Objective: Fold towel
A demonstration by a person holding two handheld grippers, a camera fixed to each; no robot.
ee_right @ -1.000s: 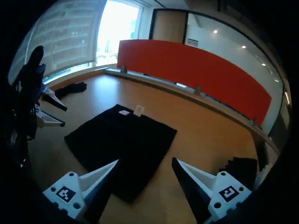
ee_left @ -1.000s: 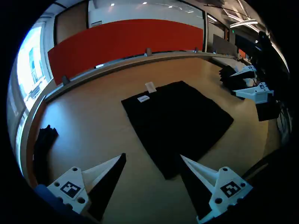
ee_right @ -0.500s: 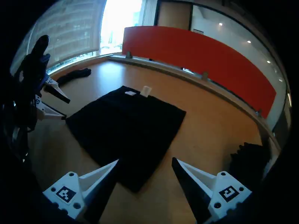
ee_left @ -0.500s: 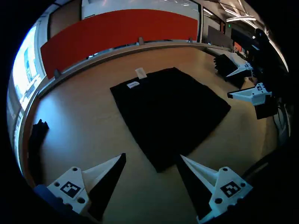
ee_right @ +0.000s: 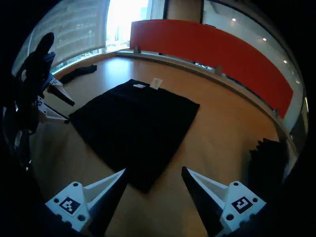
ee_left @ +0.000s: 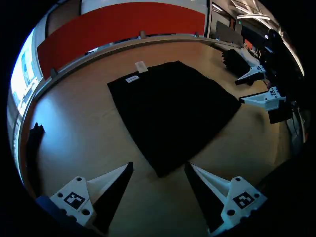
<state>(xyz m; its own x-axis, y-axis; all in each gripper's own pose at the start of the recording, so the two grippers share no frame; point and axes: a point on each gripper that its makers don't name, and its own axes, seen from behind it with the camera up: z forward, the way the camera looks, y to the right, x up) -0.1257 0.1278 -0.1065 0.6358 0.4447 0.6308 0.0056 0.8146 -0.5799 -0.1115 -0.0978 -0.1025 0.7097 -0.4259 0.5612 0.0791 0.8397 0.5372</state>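
Tabletop (ee_left: pixel 79 130), smooth wood: carrying the towel and reaching well past every edge of it.

Towel (ee_left: pixel 173 114), black: lying flat and spread out in the middle of the tabletop, with one near corner pointing between the fingers of each tool.

Red partition (ee_left: pixel 118 23): standing beyond the towel's far edge.

Dark stack (ee_left: pixel 235 63): sitting well apart from the towel, off its right side.

Left tool (ee_left: pixel 158 165): hovering over a near corner of the towel, fingers apart, gripping nothing.

Right tool (ee_right: pixel 153 169): hovering over the adjacent corner, fingers likewise apart and gripping nothing.

White tags (ee_left: pixel 136 71): lying at the towel's far edge.

Risks, judged:
- Sliding the whole towel across the slick wood instead of lifting it, through too shallow a pinch.
- Skewing the fold by raising the two corners unevenly.
- Misjudging the hem, with black cloth hiding edges and layers.

Differences between views:
- Right gripper view: taking in a bright window (ee_right: pixel 122 23) beyond the towel, and the left tool (ee_right: pixel 71 113) side-on beside the towel's left corner.
- Left gripper view: presenting the right tool (ee_left: pixel 239 91) side-on, just beside the towel's right corner.
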